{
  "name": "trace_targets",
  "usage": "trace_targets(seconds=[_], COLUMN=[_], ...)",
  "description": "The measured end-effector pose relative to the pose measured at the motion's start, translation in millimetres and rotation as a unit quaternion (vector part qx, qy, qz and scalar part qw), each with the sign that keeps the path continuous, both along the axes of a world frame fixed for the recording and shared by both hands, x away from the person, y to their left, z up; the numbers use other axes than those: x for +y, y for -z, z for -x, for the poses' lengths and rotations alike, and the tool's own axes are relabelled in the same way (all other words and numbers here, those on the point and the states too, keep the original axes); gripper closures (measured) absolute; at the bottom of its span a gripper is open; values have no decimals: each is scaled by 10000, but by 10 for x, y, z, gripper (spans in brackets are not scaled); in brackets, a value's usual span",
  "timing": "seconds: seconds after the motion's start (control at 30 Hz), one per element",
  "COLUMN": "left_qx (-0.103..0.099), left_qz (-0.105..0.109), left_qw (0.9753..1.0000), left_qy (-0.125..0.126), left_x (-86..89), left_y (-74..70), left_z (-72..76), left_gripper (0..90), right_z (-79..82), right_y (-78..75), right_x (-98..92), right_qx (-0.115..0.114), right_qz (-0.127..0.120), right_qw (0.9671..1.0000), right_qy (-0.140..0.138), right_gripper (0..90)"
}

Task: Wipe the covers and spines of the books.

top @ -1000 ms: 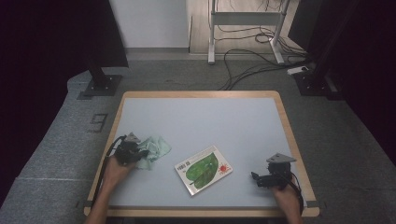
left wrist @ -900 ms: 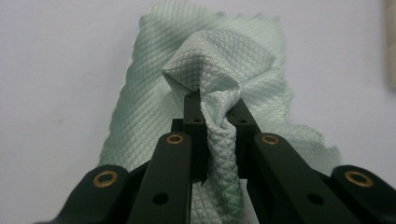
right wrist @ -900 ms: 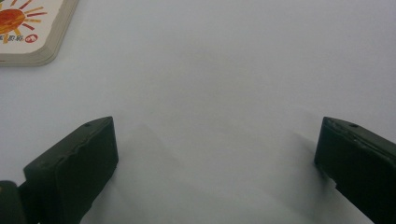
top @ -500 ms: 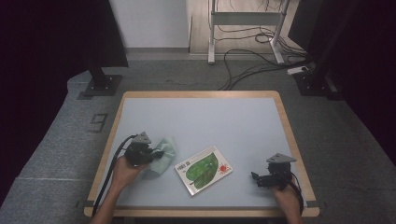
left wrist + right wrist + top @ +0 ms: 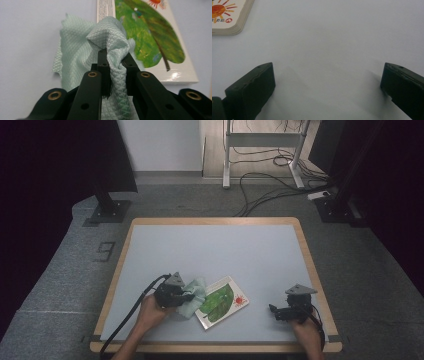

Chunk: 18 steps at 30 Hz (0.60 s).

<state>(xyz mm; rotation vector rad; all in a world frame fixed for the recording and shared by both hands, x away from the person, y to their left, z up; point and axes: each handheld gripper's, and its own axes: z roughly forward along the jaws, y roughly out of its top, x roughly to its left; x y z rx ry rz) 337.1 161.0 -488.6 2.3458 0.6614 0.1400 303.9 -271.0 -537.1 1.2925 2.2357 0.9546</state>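
The left gripper (image 5: pixel 113 56) has its 2 black jaws closed tight on a bunched fold of the pale green, diamond-textured cloth (image 5: pixel 82 60), which is pinched up between them while the rest of the fabric spreads on the table beyond. In the high view the left gripper (image 5: pixel 192 295) sits near the near-left part of the light grey-blue table with a wooden rim (image 5: pixel 215 221), and the cloth (image 5: pixel 195 294) lies just right of it, its right edge touching and partly overlapping the left edge of the flat picture book with a green leaf and an orange sun on its white cover (image 5: pixel 222 301). The book lies tilted near the middle of the near edge. The right gripper (image 5: pixel 274 310) rests low over the near-right part of the table, well apart from the book; its 2 jaws stand wide apart with bare table between them (image 5: pixel 328 85), holding nothing.
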Motion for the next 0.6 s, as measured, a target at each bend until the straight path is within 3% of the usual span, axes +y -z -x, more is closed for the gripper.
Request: trace_targets(seconds=[0.13,0.23,0.37,0.6], left_qx=[-80,-113,-6,43], left_qz=[-58,30,211,91], left_qw=[9999,9999,9997,9999], left_qy=[-39,-63,-79,-17], left_x=[-51,-97,-161,-398], left_y=[58,84,111,92], left_z=[6,-14,-98,-270], left_gripper=[803,803,803,802], right_z=[0,-1,-1,-1], right_y=[0,0,0,0], right_x=[0,0,0,-1], right_qx=[1,3,3,4], right_qz=[0,-2,-2,-4], right_qw=[10000,10000,10000,10000], right_qy=[1,1,3,-1], right_gripper=[0,0,0,0])
